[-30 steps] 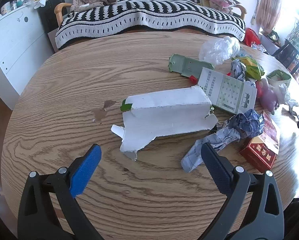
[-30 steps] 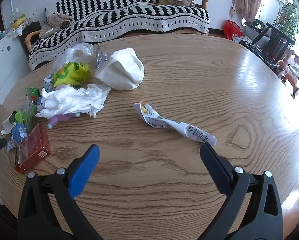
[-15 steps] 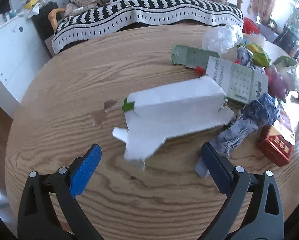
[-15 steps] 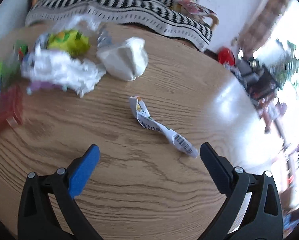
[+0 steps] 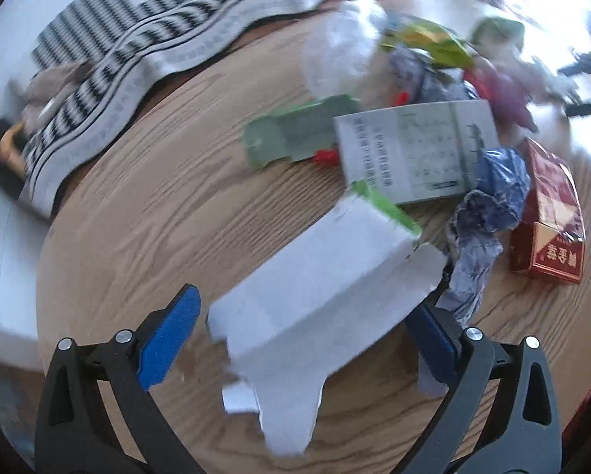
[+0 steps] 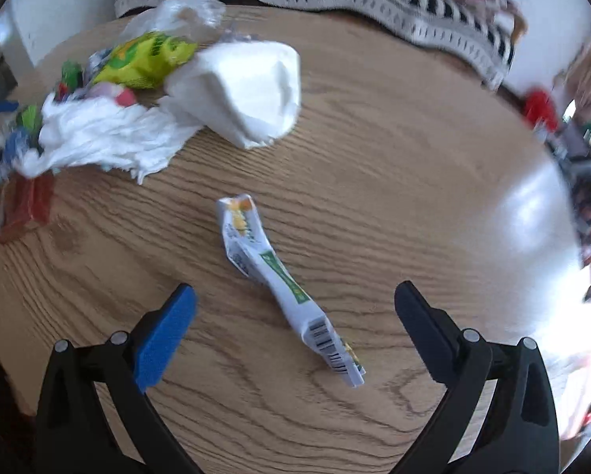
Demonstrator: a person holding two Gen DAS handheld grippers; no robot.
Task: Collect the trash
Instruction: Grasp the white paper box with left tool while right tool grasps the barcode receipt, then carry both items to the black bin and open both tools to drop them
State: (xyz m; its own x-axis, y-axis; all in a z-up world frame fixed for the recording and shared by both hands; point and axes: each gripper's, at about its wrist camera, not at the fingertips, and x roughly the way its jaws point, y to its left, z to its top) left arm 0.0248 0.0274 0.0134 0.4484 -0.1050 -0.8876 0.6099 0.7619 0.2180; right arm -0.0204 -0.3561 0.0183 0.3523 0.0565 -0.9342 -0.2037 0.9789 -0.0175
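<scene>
In the left wrist view, a torn white cardboard box (image 5: 319,292) lies on the round wooden table (image 5: 145,213), between the open jaws of my left gripper (image 5: 299,335). Its right end covers part of the right finger. In the right wrist view, a twisted white wrapper with a barcode (image 6: 279,276) lies on the table (image 6: 394,181), its near end between the open jaws of my right gripper (image 6: 295,324). Neither gripper holds anything.
Beyond the box lie a printed carton (image 5: 414,150), a green flattened carton (image 5: 295,134), crumpled blue paper (image 5: 489,205) and a red box (image 5: 548,233). In the right wrist view a white bag (image 6: 240,91), crumpled tissue (image 6: 97,138) and a yellow-green packet (image 6: 145,59) sit at the far left. A striped sofa (image 5: 176,47) stands behind.
Both grippers have moved forward and turned. The white box now sits between the left jaws; the wrapper now reaches between the right jaws. Both stay open.
</scene>
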